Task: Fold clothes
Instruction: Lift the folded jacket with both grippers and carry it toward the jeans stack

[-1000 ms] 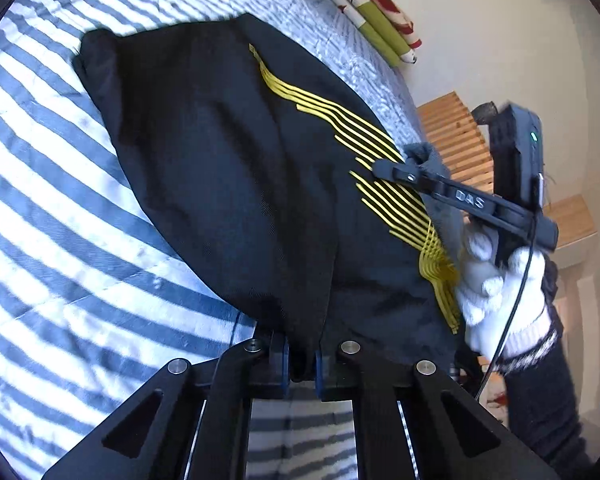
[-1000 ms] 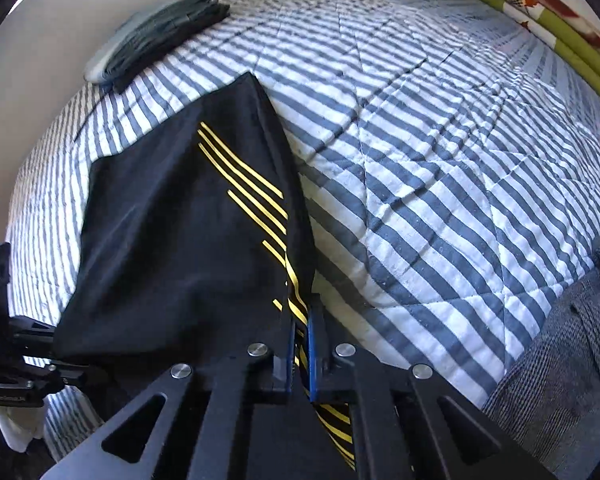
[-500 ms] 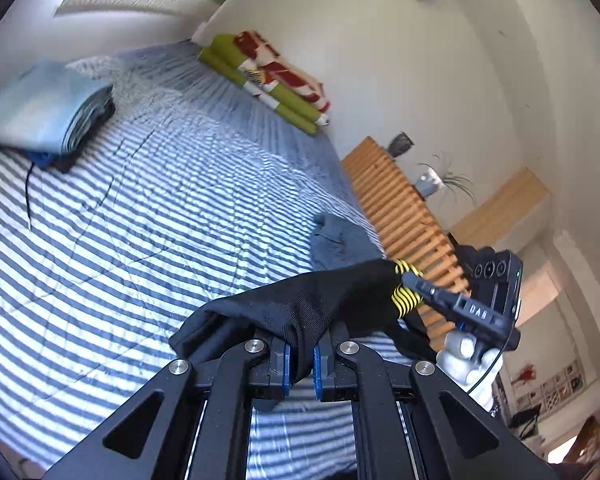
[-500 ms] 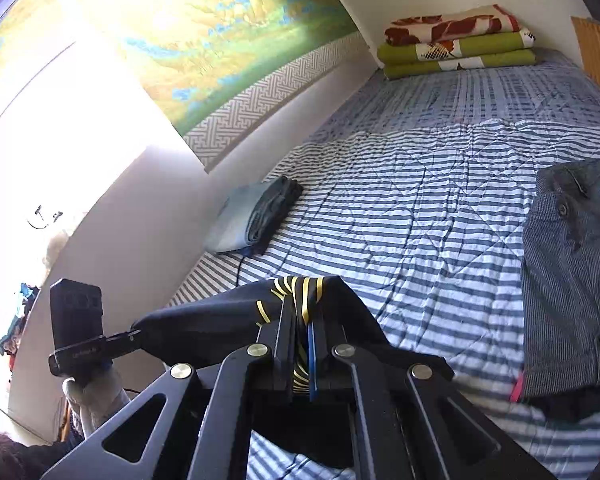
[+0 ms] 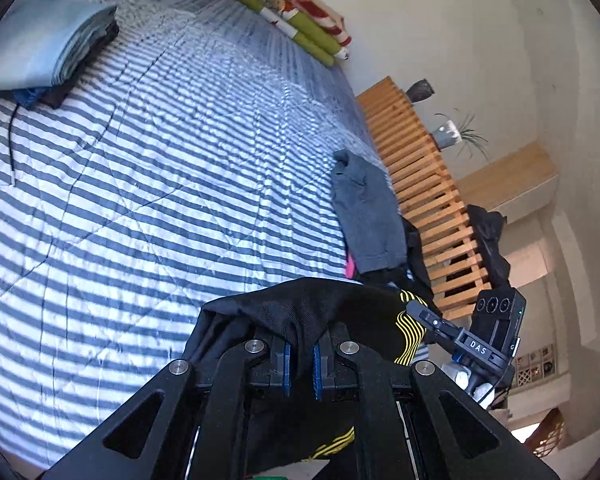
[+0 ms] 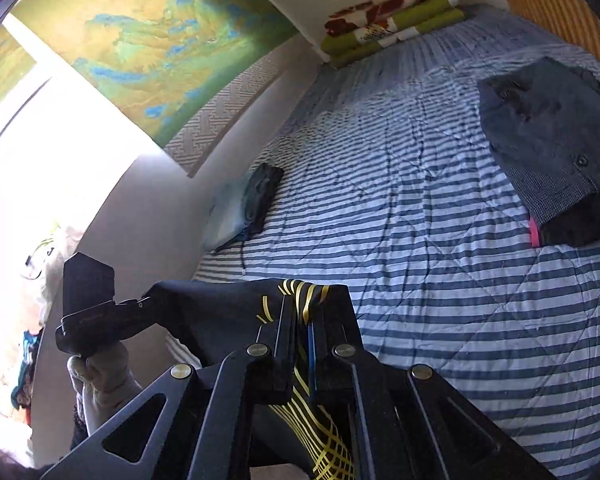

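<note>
The black garment (image 5: 300,312) has been lifted off the bed (image 5: 148,184) since a second ago, when it was spread flat on the striped cover; both cameras have been tipped up toward the room.

Now: the garment is held in the air between the two grippers, at 6 o'clock in both views, its top edge stretched almost level. The left gripper (image 5: 300,364) has its jaws closed narrow on a pinch of plain black cloth. The right gripper (image 6: 304,320) has its jaws closed narrow on the edge bearing the yellow stripes (image 6: 300,296). The rest of the cloth hangs below, out of view.

Elsewhere on the bed: a grey shirt (image 6: 548,140) on a dark pile at 3 o'clock in the right view; a folded blue stack (image 5: 40,44) at 10 o'clock in the left view; rolled green blankets (image 5: 292,12) at 12 o'clock. The middle of the cover lies bare.

Step judged in hand: the garment is being raised so it can be laid down again, folded.

To be done well:
- Both pinches should be kept firm, since slack cloth slips.
- The top edge should be kept level and lightly taut, so the hanging part drops straight.
- The bare middle of the bed should be chosen for the lay-down, well apart from the grey shirt.
- The hanging hem should be allowed to touch first, then the held edge carried over it.
</note>
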A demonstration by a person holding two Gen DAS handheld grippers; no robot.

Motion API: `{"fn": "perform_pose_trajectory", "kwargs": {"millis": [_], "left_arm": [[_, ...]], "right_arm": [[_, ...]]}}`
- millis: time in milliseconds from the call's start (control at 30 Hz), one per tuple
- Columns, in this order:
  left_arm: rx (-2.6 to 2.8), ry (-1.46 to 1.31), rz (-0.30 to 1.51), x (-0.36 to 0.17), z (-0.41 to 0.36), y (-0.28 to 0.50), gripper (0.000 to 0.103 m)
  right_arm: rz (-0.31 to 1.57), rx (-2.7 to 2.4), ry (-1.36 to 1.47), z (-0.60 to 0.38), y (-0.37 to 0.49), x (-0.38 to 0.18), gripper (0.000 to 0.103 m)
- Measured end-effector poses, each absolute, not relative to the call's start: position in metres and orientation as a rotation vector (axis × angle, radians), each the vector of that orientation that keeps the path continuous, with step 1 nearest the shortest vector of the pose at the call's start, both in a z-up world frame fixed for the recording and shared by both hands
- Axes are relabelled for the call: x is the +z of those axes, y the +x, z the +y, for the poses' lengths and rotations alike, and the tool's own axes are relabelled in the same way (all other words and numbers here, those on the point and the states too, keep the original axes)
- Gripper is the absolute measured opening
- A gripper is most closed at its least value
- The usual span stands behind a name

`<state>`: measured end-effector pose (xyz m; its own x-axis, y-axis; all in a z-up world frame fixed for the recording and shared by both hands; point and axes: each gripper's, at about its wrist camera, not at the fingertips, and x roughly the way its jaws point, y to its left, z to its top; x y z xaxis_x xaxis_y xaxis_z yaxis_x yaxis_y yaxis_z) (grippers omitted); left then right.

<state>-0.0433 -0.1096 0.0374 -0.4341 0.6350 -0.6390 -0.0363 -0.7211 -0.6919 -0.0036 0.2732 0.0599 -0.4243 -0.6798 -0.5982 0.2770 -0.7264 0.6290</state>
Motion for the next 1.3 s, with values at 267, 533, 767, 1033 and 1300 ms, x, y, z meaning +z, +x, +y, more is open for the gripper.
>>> {"fn": "perform_pose_trajectory", "kwargs": {"millis": [267,533,767,1033,1300], "left_arm": [[2.083,-1.584,-0.881,-0.084,-0.091,-0.204,0.008],[2.069,-1.663,-0.938,-0.117,-0.108,-0.228,0.042],[2.158,-1.580,-0.829,-0.089,-0.116,-0.193,0.054],[2.157,-1.687,-0.581,-0.112,-0.068,-0.195,0.024],[2.177,-1.627,-0.582,-0.105,-0.077,-0.189,0.004]], "right_arm": [[-0.786,-2.189,1.481,0.274,-0.134,-0.052,0.004],[-0.844,-2.088,1.582,0.284,-0.166,-0.100,0.004],[-0.872,-2.025,1.584,0.292,-0.170,-0.107,0.005],[-0.842,-2.008,1.574,0.302,-0.163,-0.101,0.012],[-0.750,-1.992,1.533,0.303,-0.154,-0.089,0.019]]}}
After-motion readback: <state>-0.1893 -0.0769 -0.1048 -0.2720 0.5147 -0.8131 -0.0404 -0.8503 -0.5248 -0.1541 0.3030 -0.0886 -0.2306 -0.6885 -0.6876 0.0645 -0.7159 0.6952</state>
